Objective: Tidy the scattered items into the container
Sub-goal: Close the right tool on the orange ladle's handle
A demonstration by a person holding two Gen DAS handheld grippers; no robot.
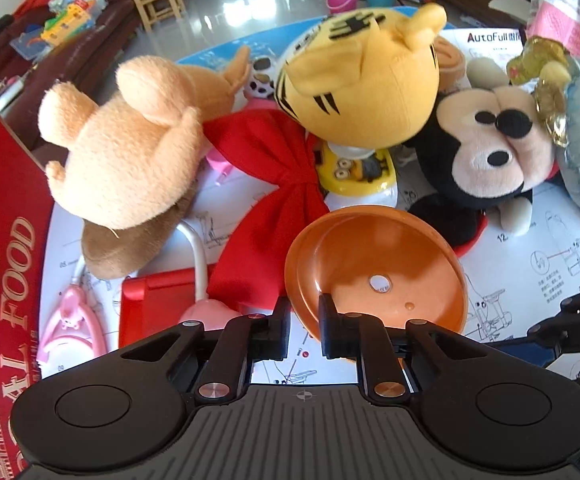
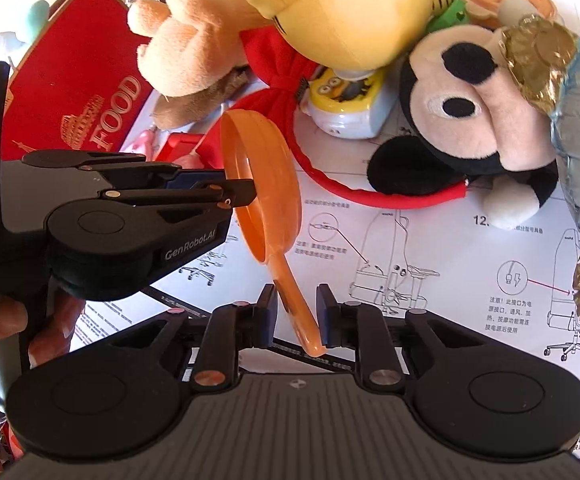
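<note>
Currently the rim of an orange toy frying pan [image 1: 377,268] is clamped between the fingers of the left gripper [image 1: 305,320], the bowl of the pan standing tilted on edge just ahead of that claw. From the right wrist view, the pan's handle [image 2: 297,312] is seen running down between the fingers of the right gripper [image 2: 295,312]; it touches the right-hand pad, while a gap is left at the other side, so the jaws are not closed on it. Beyond the left claw, a red bow [image 1: 274,184] is spread on a printed instruction sheet [image 1: 529,272], with a tan plush dog [image 1: 130,152] to the left of it and a yellow tiger plush [image 1: 365,80] behind. A Mickey Mouse plush [image 1: 489,148] is found ahead and to the right. A red box marked FOOD [image 1: 2,240] stands at the far left.
</note>
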